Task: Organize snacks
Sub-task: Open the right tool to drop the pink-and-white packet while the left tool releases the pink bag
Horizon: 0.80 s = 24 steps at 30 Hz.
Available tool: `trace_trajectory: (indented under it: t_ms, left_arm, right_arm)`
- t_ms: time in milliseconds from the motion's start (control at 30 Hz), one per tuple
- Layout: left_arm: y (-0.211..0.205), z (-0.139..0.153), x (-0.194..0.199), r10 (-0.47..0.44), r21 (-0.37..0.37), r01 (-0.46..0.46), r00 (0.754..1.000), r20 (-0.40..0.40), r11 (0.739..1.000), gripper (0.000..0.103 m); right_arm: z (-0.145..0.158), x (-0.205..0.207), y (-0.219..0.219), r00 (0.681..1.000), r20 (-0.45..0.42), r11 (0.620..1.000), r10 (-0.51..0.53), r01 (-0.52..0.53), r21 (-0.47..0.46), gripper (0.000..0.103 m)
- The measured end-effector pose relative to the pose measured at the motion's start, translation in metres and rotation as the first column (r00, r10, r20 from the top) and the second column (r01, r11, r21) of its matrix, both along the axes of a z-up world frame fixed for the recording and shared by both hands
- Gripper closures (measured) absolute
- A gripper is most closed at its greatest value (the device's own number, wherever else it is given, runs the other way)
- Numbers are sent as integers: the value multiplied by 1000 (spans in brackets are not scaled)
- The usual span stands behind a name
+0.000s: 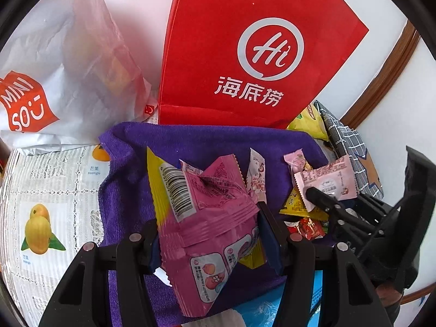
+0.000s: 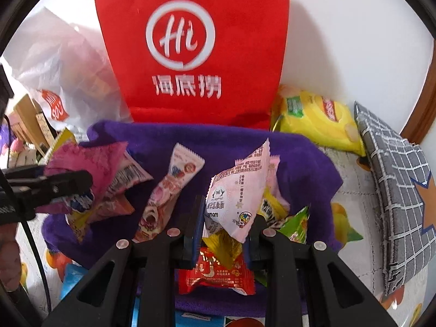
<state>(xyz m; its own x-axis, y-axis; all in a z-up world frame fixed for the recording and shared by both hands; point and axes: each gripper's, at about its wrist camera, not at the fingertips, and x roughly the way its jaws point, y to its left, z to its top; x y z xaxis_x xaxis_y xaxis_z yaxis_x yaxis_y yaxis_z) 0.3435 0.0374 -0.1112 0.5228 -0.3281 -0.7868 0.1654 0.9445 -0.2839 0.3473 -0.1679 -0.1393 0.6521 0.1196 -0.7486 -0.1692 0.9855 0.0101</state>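
Risk: both packets held by thin corners. Left gripper (image 1: 215, 231) clamps pink packet (image 1: 207, 218), right gripper (image 2: 227, 227) pinches pale packet (image 2: 237, 190), both over purple cloth (image 1: 207, 141) w/ loose snacks. Either could slip, drop back.
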Motion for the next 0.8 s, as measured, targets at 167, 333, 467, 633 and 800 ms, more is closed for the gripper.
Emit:
trace_trajectory:
  t_ms: [167, 333, 467, 633, 800]
  left_arm:
    - [-2, -4, 1, 0, 11, 0, 1000, -12, 1000, 46]
    - [-4, -6, 2, -3, 21, 3, 1000, -16, 1000, 46]
    - [-6, -9, 3, -4, 24, 4, 1000, -21, 1000, 45]
    - [-7, -10, 4, -2, 26, 2, 1000, -21, 1000, 45]
    - [-8, -12, 4, -4, 29, 5, 1000, -26, 1000, 45]
  right_arm:
    - [-1, 1, -6, 1000, -6, 1000, -11, 11, 14, 78]
    - [-2, -2, -2, 1000, 2, 1000, -2, 2, -2, 75]
    - [-3, -4, -1, 1000, 5, 1000, 7, -7, -8, 73]
    - [-3, -4, -3, 1000, 7, 1000, 3, -3, -1, 73]
    - [-3, -4, -4, 1000, 6, 1000, 4, -4, -2, 73]
